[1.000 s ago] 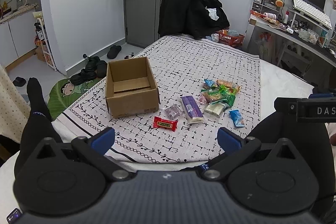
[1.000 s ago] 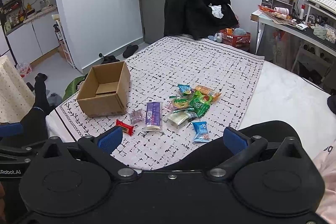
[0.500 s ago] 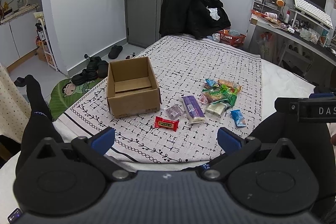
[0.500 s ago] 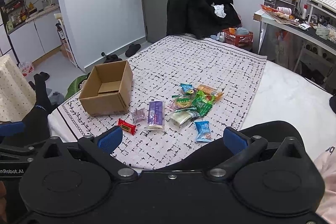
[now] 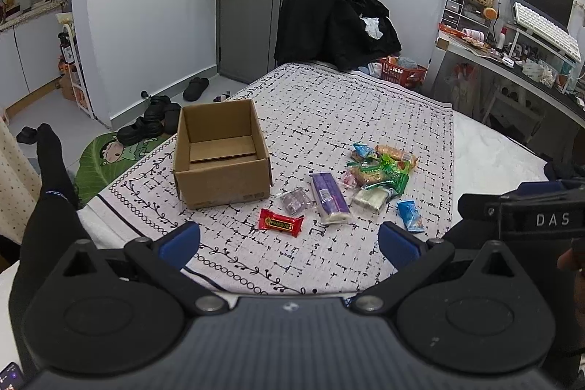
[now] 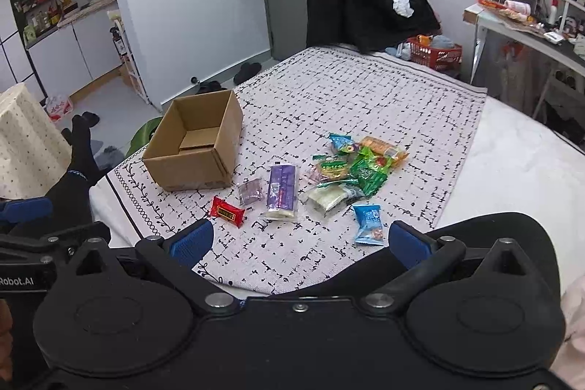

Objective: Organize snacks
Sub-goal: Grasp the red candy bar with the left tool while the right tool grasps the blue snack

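An open, empty cardboard box (image 5: 222, 156) (image 6: 195, 143) stands on a patterned cloth (image 5: 329, 112) (image 6: 347, 90). Right of it lie several snacks: a red candy (image 5: 280, 223) (image 6: 226, 211), a purple bar (image 5: 329, 198) (image 6: 281, 190), a small clear packet (image 5: 296, 200), a blue packet (image 5: 410, 215) (image 6: 369, 223) and a pile of green and orange packets (image 5: 384, 167) (image 6: 360, 163). My left gripper (image 5: 289, 243) is open and empty, near the cloth's front edge. My right gripper (image 6: 298, 242) is open and empty, short of the snacks.
A chair draped in black clothing (image 5: 336, 21) stands behind the bed. A cluttered desk (image 5: 512, 57) is at the right. Shoes (image 5: 153, 119) and a green mat lie on the floor at the left. The white bed sheet (image 6: 519, 163) extends right of the cloth.
Both grippers have drifted slightly forward toward the snacks. The box and snacks have not moved.
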### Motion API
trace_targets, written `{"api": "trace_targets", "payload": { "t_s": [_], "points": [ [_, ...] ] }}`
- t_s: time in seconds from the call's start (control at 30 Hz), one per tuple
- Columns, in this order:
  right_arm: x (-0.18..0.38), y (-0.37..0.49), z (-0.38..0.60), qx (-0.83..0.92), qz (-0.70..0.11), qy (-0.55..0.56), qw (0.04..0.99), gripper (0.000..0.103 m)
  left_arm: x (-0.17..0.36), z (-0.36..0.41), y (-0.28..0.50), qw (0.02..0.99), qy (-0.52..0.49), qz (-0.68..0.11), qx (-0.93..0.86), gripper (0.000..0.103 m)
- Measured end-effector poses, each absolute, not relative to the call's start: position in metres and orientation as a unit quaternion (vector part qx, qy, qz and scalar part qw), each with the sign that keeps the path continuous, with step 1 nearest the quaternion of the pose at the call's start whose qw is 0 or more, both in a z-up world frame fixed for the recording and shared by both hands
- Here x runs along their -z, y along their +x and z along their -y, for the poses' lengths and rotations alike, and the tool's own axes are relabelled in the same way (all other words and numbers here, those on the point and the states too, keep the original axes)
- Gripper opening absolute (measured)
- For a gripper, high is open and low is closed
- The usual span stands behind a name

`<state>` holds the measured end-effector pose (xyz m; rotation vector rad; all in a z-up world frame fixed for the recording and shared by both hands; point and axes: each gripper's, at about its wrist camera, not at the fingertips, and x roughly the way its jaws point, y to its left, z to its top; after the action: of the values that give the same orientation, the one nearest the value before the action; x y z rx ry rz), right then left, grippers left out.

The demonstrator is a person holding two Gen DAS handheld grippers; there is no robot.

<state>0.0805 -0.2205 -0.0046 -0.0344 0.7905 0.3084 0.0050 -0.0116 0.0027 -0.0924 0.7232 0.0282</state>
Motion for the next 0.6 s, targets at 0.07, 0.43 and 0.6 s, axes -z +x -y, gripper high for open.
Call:
{"api": "trace_targets", "payload": {
  "t_s": [0.07,0.43,0.6],
  "points": [
    [0.008,0.088,0.224,-0.156,-0.389,-0.007,0.908,0.103,0.000,0.011,0.012,0.934,-0.051,-0.354,-0.013,0.103],
    [0.032,0.141,0.251,-0.139,-0.409,0.006,0.902,0.103,0.027,0.007,0.058,0.920,-0.079,-0.383,-0.025,0.103],
    [0.048,0.159,0.254,-0.137,-0.415,0.001,0.899,0.099,0.041,0.003,0.078,0.913,-0.098,-0.393,-0.033,0.101]
  ]
}}
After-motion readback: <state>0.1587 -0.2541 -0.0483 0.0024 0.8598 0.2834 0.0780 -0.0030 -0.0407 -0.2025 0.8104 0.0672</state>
